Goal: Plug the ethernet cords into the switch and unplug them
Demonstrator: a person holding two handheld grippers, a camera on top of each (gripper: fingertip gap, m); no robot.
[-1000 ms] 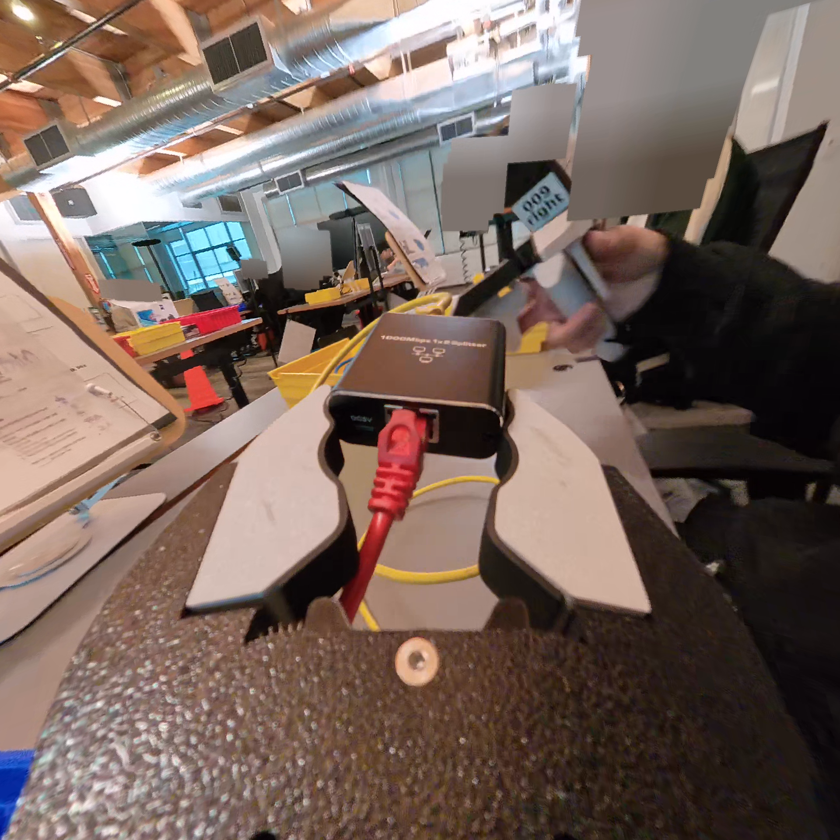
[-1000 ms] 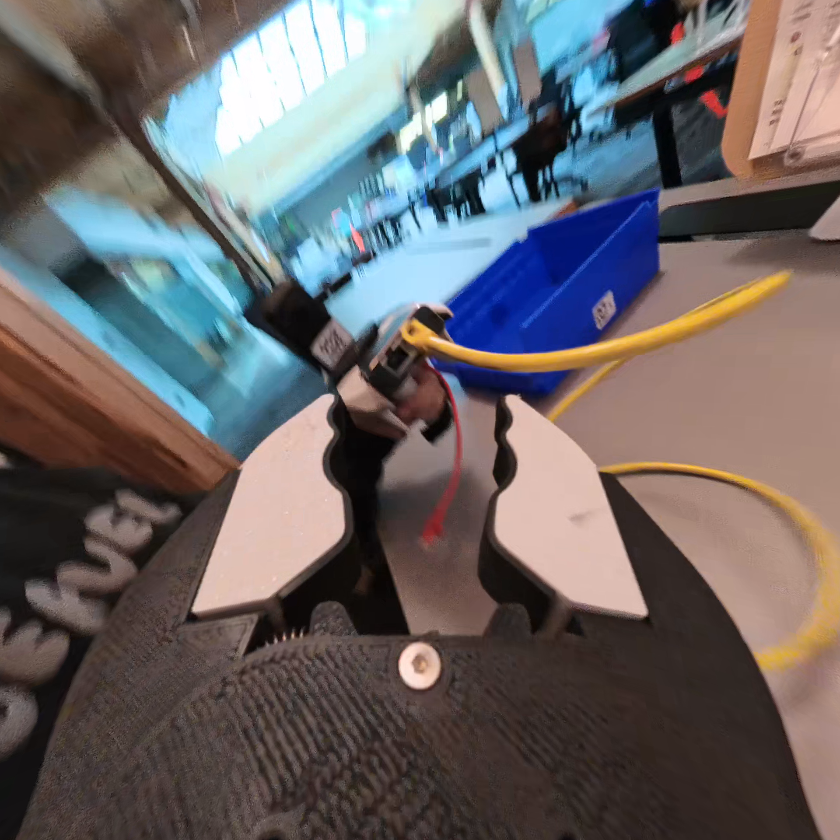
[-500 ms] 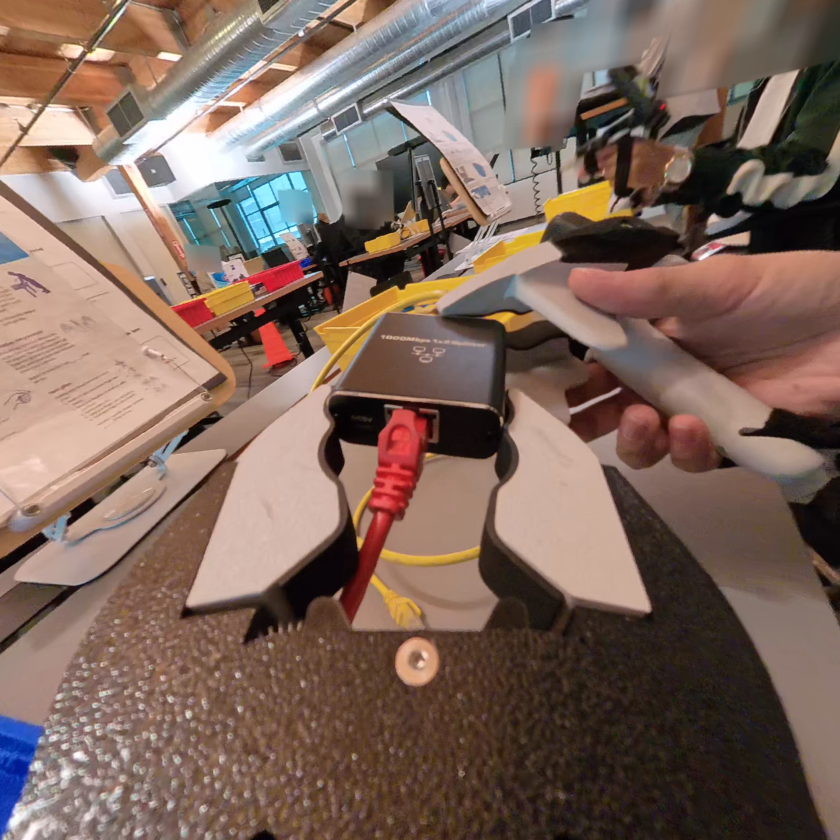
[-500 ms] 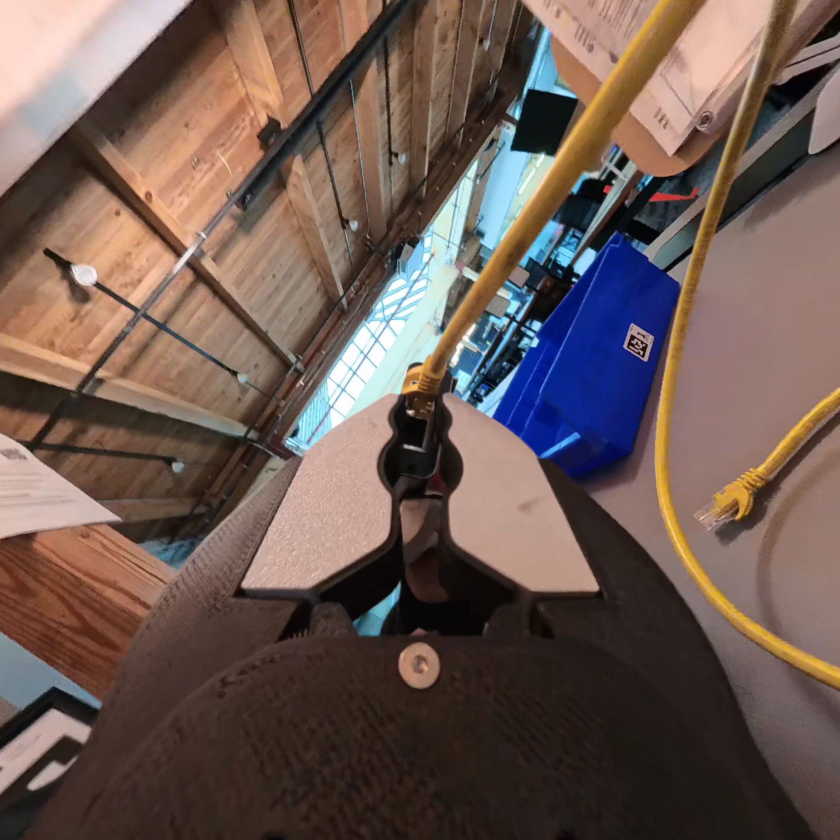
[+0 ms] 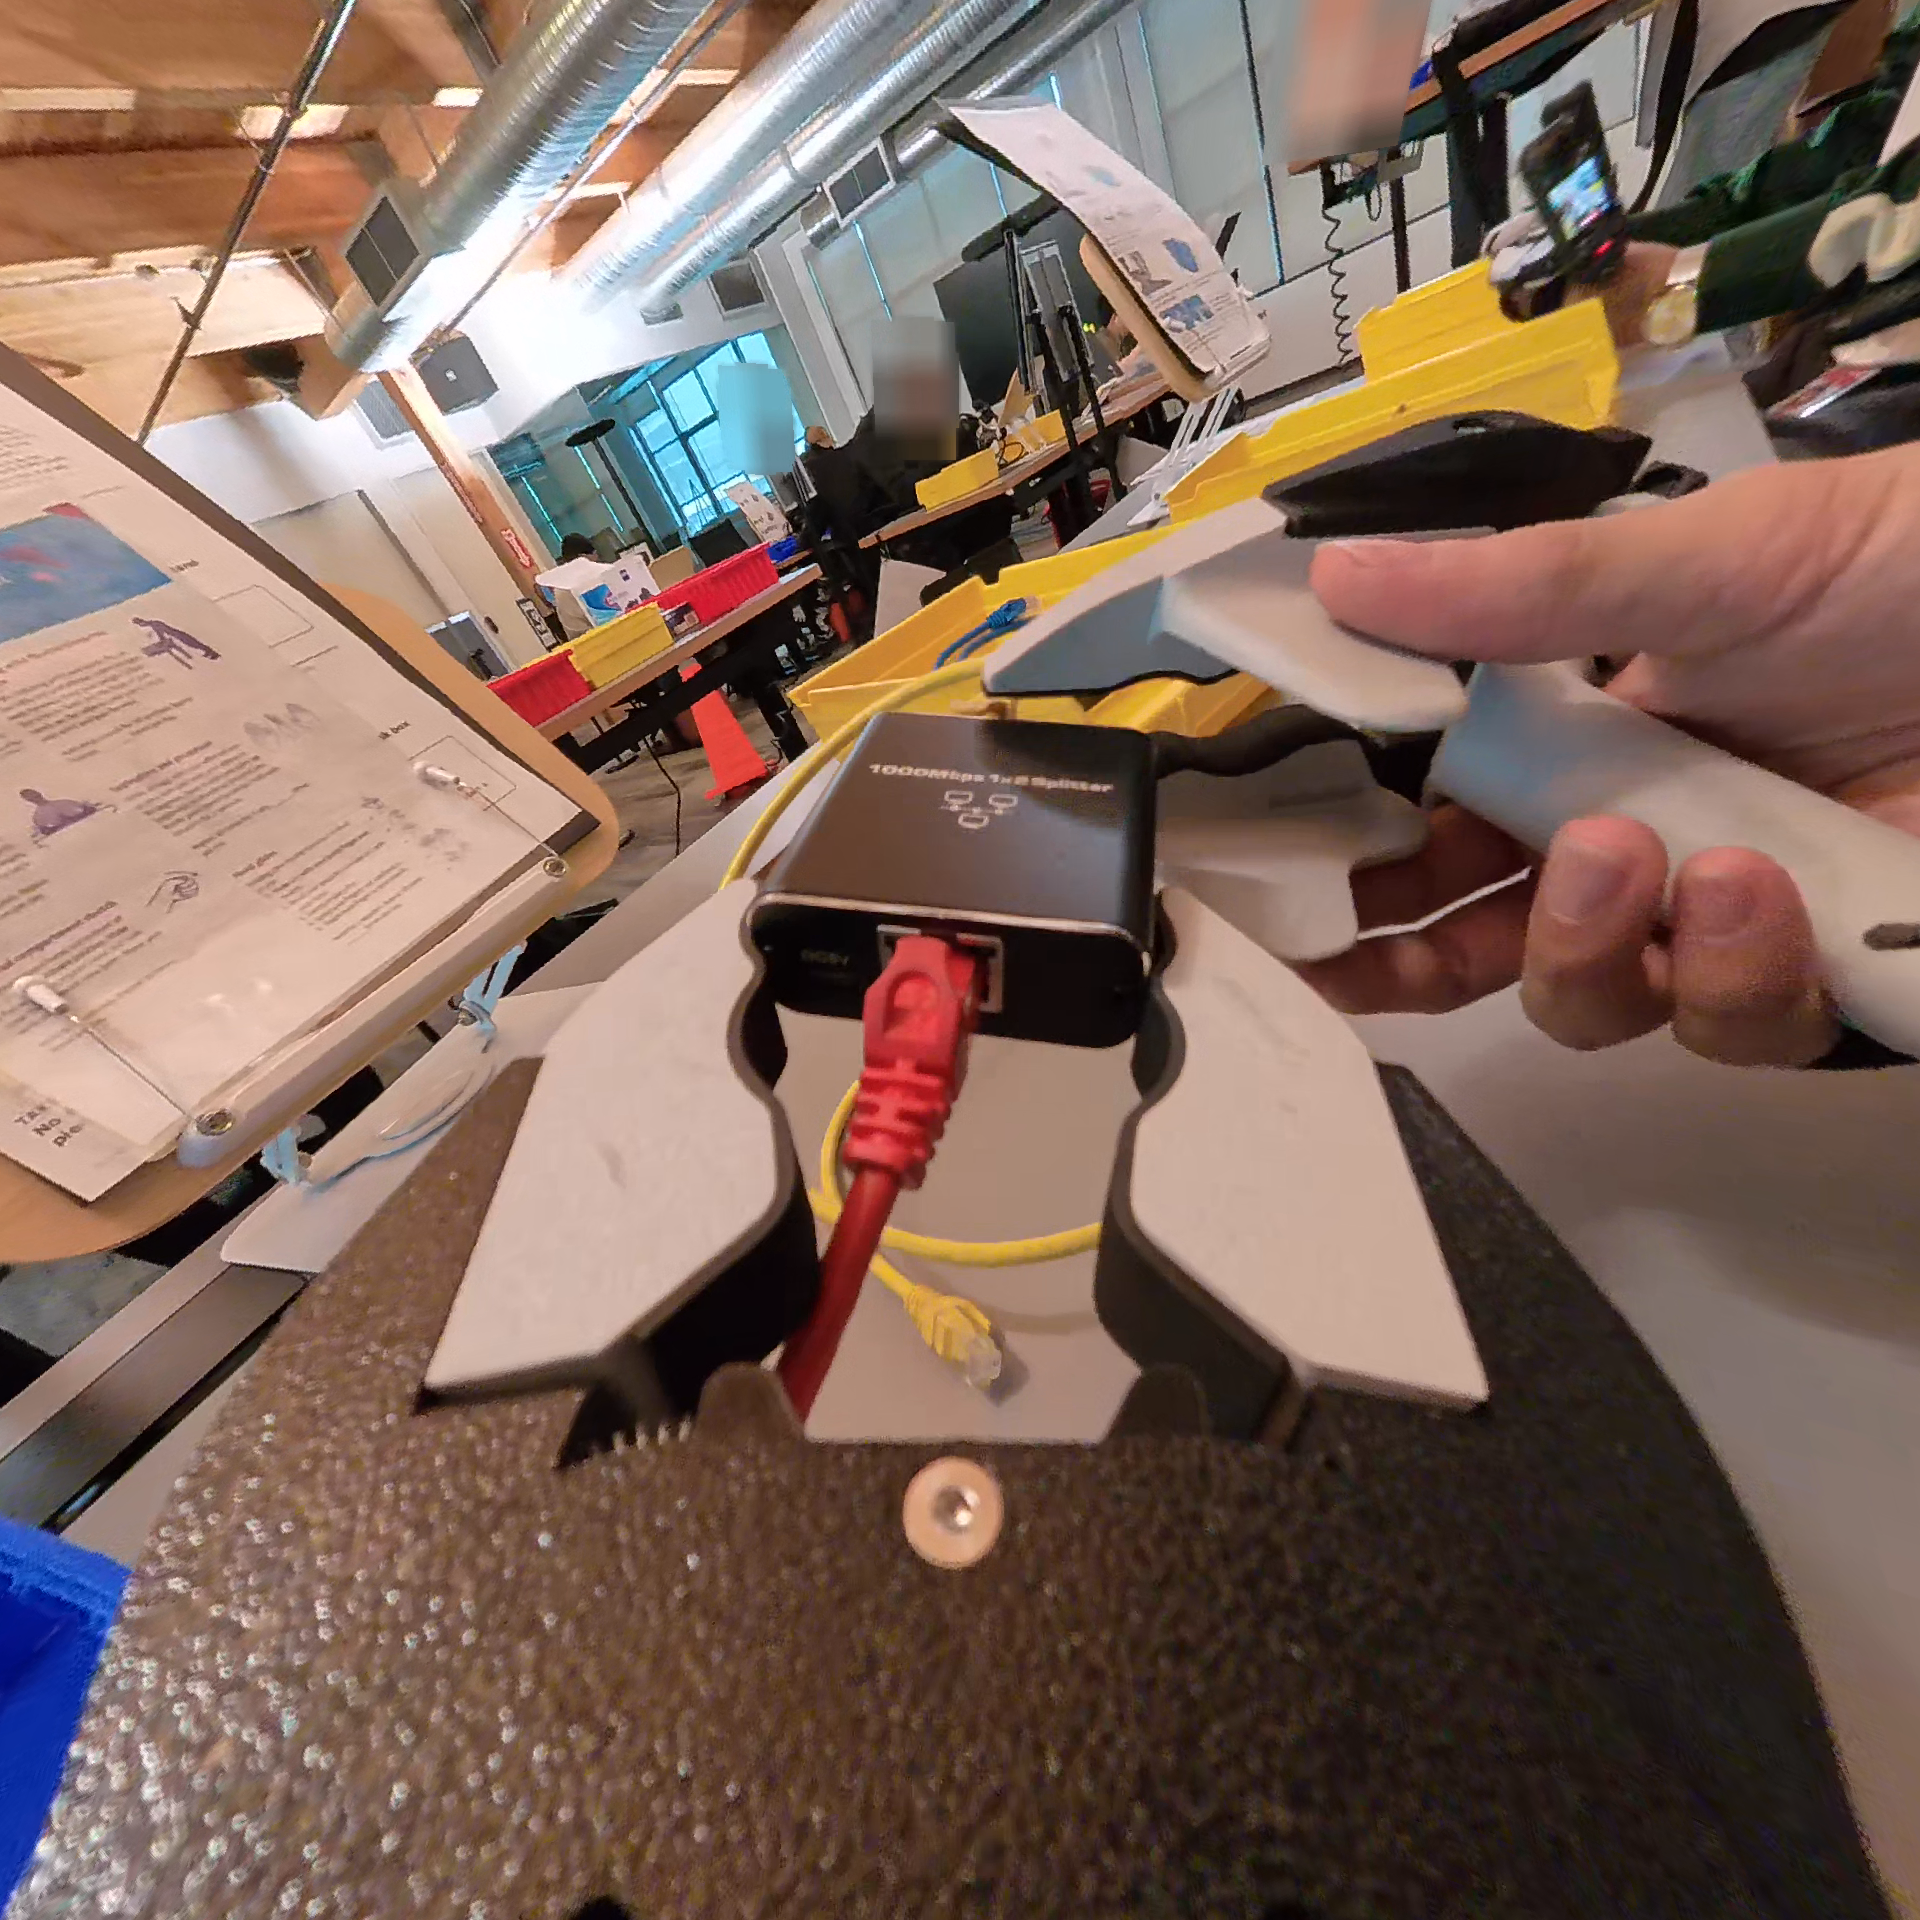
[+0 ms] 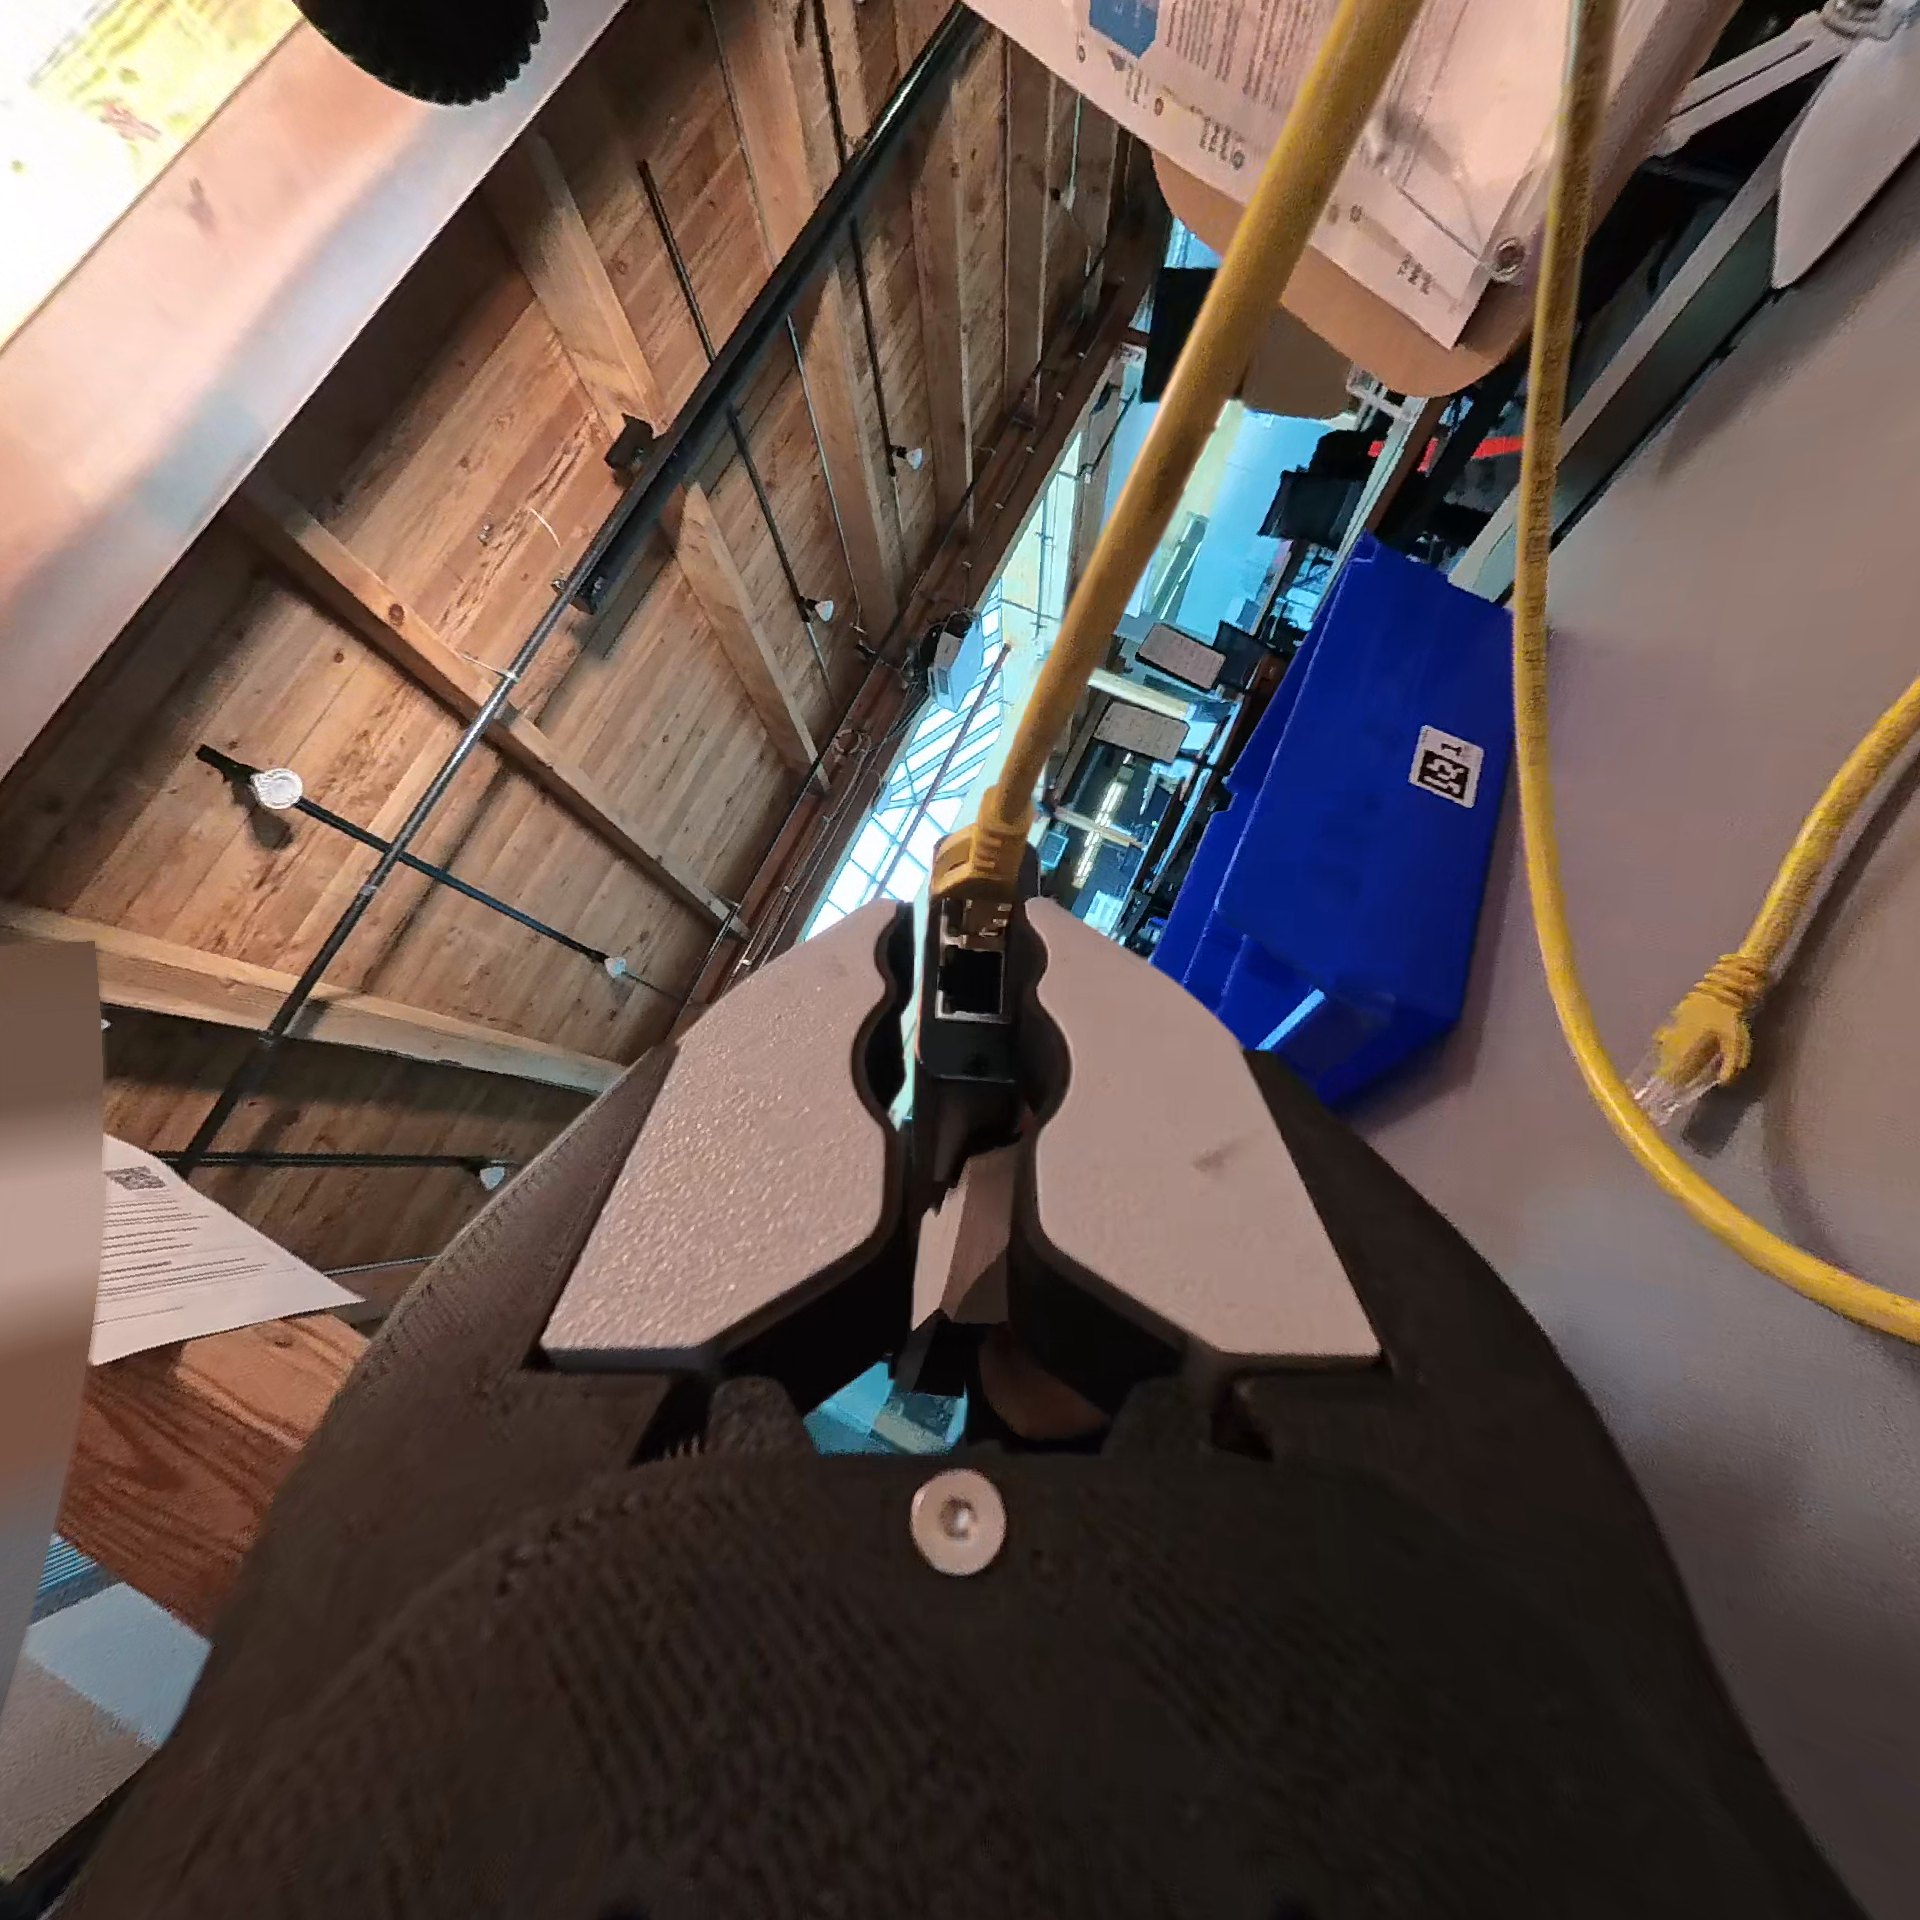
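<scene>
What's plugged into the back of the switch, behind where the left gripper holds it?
On the switch, one yellow cord plug sits in the upper port; the lower port is empty. The right gripper's fingers cover its sides.

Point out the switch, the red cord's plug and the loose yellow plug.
switch [image 5: 977, 821]: left wrist view, black top face.
red cord's plug [image 5: 914, 1029]: left wrist view, plug body at the port.
loose yellow plug [image 5: 951, 1335]: left wrist view, yellow boot.

Black switch [image 5: 966, 862] with a red cord [image 5: 902, 1081] and a yellow cord [image 6: 1132, 488]; pale grey fingers [image 5: 634, 1174] on pebbled black bodies; blue bin [image 6: 1361, 821]; yellow trays [image 5: 1434, 384]; grey table [image 5: 1621, 1226].
</scene>
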